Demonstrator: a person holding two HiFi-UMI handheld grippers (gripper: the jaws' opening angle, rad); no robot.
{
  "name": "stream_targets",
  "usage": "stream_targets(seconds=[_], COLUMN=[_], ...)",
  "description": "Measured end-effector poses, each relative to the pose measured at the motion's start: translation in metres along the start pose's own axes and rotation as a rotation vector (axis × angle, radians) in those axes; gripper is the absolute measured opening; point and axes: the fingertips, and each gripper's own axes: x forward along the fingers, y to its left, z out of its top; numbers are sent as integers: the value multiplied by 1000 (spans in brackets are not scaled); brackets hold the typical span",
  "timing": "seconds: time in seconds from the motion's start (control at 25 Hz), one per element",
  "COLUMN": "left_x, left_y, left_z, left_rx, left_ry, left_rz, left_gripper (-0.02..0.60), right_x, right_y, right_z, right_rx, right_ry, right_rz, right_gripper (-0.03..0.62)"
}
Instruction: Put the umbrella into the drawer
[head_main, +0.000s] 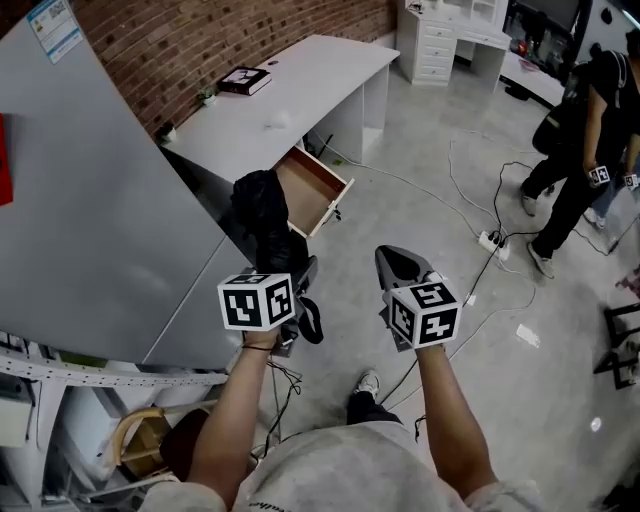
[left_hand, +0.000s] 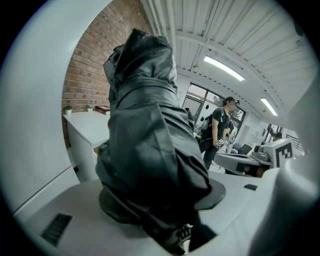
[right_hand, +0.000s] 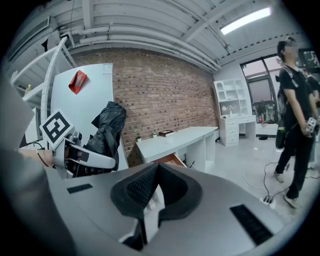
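A black folded umbrella (head_main: 262, 215) sticks up and forward out of my left gripper (head_main: 292, 288), whose jaws are shut on its lower end. In the left gripper view the umbrella (left_hand: 150, 150) fills the middle and hides the jaw tips. My right gripper (head_main: 393, 256) hangs beside it on the right, shut, with nothing between its black pads (right_hand: 145, 186). The open drawer (head_main: 312, 190), wooden inside, juts from the white desk (head_main: 290, 90) just beyond the umbrella. From the right gripper view I see the umbrella (right_hand: 106, 130) at left and the drawer (right_hand: 170, 160) ahead.
A tall grey panel (head_main: 90, 220) stands close on the left. A black box (head_main: 245, 80) lies on the desk. A person (head_main: 575, 140) stands at the right, with a power strip (head_main: 492, 242) and cables on the floor. A white drawer cabinet (head_main: 435, 40) is at the back.
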Motion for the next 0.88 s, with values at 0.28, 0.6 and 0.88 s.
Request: stream_targets(seconds=[0.28,0.6,0.88], left_x=[37,59,72], left_y=[0,4,11], left_z=[13,25,30], left_rx=[-42,-80,-96], left_ry=[8,1,6], left_rz=[49,100,129], left_gripper=[241,241,241], right_x=[32,56,73], right_y=[-41,-60,-66], right_z=[7,11,18], right_rx=[7,-4,-18], right_ry=[16,34,47], right_rz=[55,124,162], right_gripper=[3,3,3])
